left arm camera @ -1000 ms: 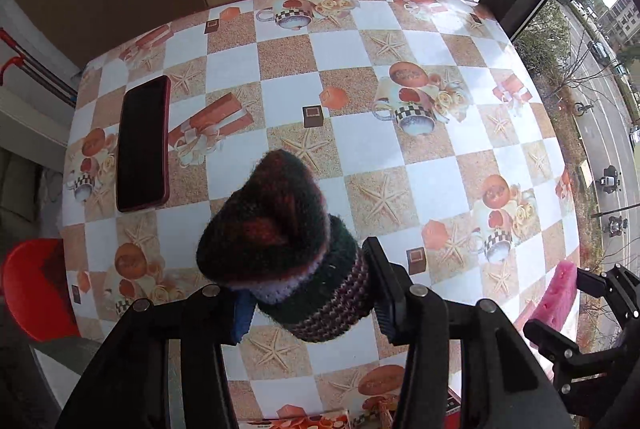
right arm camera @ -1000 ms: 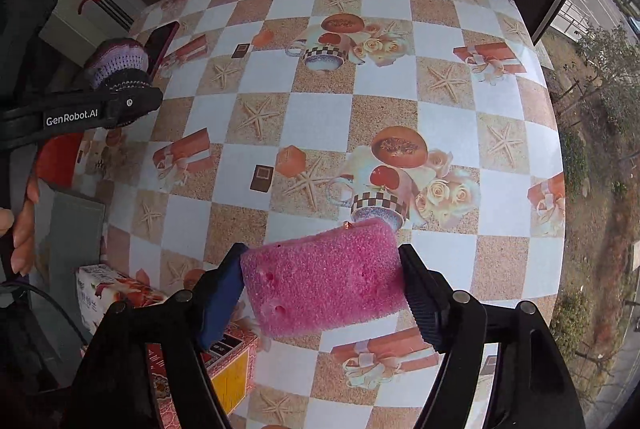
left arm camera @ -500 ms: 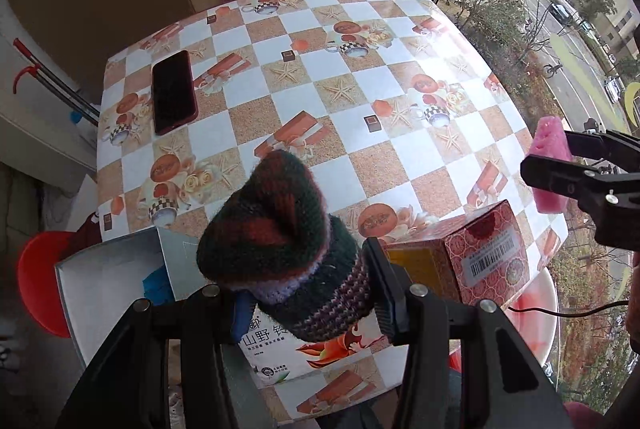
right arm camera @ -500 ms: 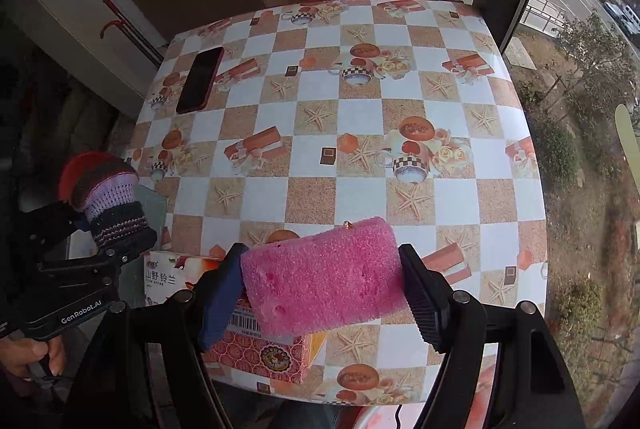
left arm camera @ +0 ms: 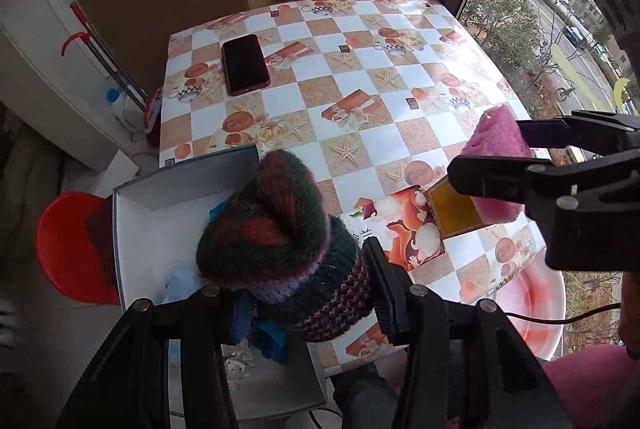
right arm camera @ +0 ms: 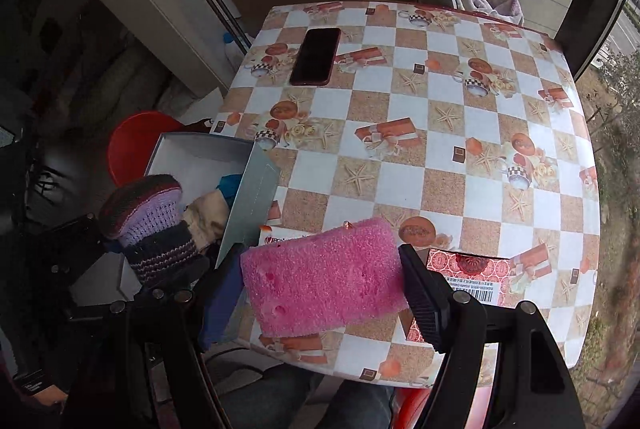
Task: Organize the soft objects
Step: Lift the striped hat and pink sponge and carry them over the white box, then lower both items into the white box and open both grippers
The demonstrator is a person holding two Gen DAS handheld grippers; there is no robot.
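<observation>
Both grippers are loaded. Left gripper [left arm camera: 304, 293] pinches a knitted hat [left arm camera: 276, 241] of dark green, rust and lilac yarn between its two fingers, holding it above the open grey box [left arm camera: 132, 269] that sits off the desk's edge at 7 o'clock in the left wrist view. Right gripper [right arm camera: 324, 289] is clamped on a pink sponge [right arm camera: 324, 289], its fingers pressed against the sponge's short ends, held above the desk's near edge.

Largest in sight is the desk [right arm camera: 408, 173], covered with a checked oilcloth printed with starfish, cups and gift parcels. Next comes the grey box, whose white inside holds blue cloth [left arm camera: 272, 341] and a cream fabric piece [right arm camera: 204, 217]; its grey lid flap [right arm camera: 250, 205] stands up against the desk edge. A red plastic stool [left arm camera: 68, 249] sits beyond the box at 9 o'clock. A printed tissue carton [left arm camera: 404, 229] lies on the desk's near edge at 4 o'clock of the hat, directly beneath the sponge. A dark smartphone in a red case [left arm camera: 245, 64] lies flat at 11 o'clock on the desk, well apart from everything else.
</observation>
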